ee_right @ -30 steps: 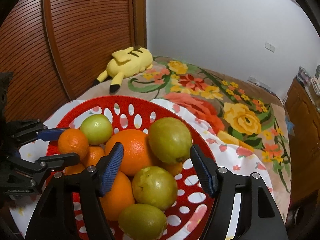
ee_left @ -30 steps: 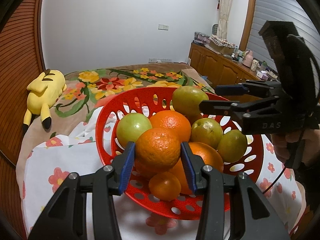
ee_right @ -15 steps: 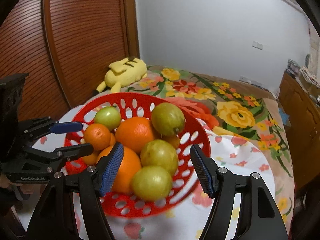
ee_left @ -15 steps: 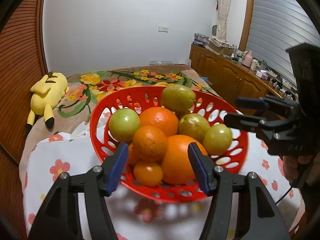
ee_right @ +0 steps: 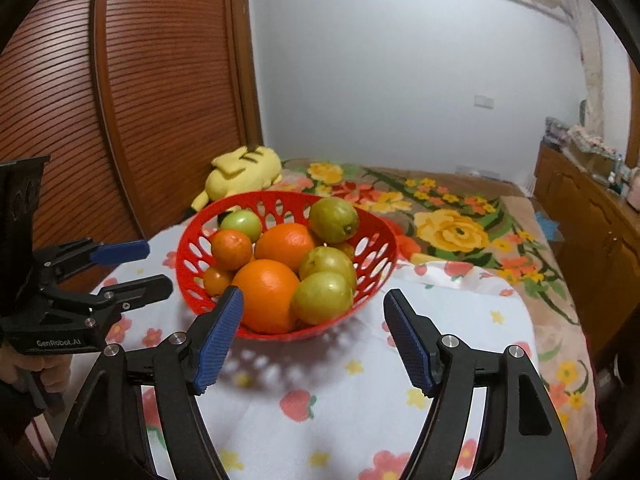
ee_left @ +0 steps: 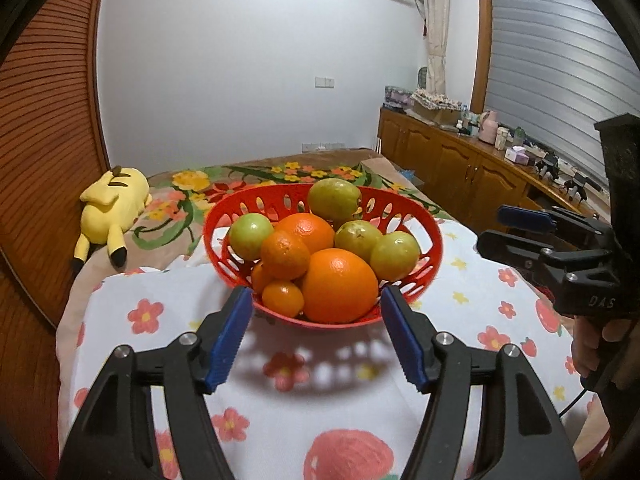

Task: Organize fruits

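A red perforated basket (ee_left: pixel 430 240) (ee_right: pixel 188 256) stands on a white floral tablecloth and holds several oranges and green fruits. A big orange (ee_left: pixel 339 285) (ee_right: pixel 266 294) lies at its near side, and a green fruit (ee_left: pixel 334 199) (ee_right: pixel 333 219) sits on top at the back. My left gripper (ee_left: pixel 316 334) is open and empty, just short of the basket's near rim; it also shows in the right wrist view (ee_right: pixel 132 268). My right gripper (ee_right: pixel 314 338) is open and empty in front of the basket; it also shows in the left wrist view (ee_left: pixel 508 228).
The tablecloth (ee_left: pixel 320 412) covers a small table beside a bed with a floral blanket (ee_right: pixel 452 216). A yellow plush toy (ee_left: pixel 110 210) lies on the bed by a wooden slatted wall (ee_right: pixel 120 100). A wooden cabinet (ee_left: pixel 460 164) with clutter stands at the right.
My left gripper let go of an orange in the basket, opened and pulled back. My right gripper also drew back. Both now sit in front of the basket.
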`<act>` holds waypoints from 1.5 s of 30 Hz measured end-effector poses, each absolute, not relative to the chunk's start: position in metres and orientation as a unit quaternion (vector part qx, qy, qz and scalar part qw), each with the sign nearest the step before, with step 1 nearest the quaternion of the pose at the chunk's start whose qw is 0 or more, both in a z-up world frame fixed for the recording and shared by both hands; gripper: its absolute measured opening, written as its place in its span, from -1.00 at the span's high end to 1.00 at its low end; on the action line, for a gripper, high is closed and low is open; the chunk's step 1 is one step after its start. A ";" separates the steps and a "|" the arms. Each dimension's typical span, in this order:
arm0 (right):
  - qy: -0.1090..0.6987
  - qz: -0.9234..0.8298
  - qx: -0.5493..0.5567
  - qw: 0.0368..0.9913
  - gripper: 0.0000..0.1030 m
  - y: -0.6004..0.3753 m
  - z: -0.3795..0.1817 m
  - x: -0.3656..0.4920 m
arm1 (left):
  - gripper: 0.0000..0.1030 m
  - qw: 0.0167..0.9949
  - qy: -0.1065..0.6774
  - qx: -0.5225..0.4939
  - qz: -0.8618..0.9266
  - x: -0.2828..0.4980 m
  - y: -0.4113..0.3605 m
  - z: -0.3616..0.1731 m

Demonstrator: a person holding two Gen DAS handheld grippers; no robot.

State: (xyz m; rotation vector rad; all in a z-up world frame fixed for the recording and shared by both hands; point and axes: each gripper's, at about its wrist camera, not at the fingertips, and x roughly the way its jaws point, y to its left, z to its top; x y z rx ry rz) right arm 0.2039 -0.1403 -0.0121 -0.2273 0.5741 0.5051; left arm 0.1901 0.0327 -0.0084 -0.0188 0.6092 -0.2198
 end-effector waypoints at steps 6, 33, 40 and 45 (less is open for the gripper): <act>0.246 0.234 -0.103 0.935 -0.58 -0.146 -0.004 0.171 | -0.32 0.956 0.277 -0.008 -0.100 0.161 0.035 0.000; 0.192 0.168 -0.071 0.964 -0.78 -0.177 -0.007 0.104 | -0.89 0.977 0.208 0.014 -0.047 0.080 0.021 0.018; 0.191 0.164 -0.073 0.965 -0.78 -0.178 -0.008 0.103 | -0.89 0.975 0.216 0.001 -0.045 0.080 0.024 0.014; 0.191 0.163 -0.073 0.965 -0.78 -0.178 -0.008 0.102 | -0.88 0.975 0.216 0.001 -0.043 0.080 0.025 0.013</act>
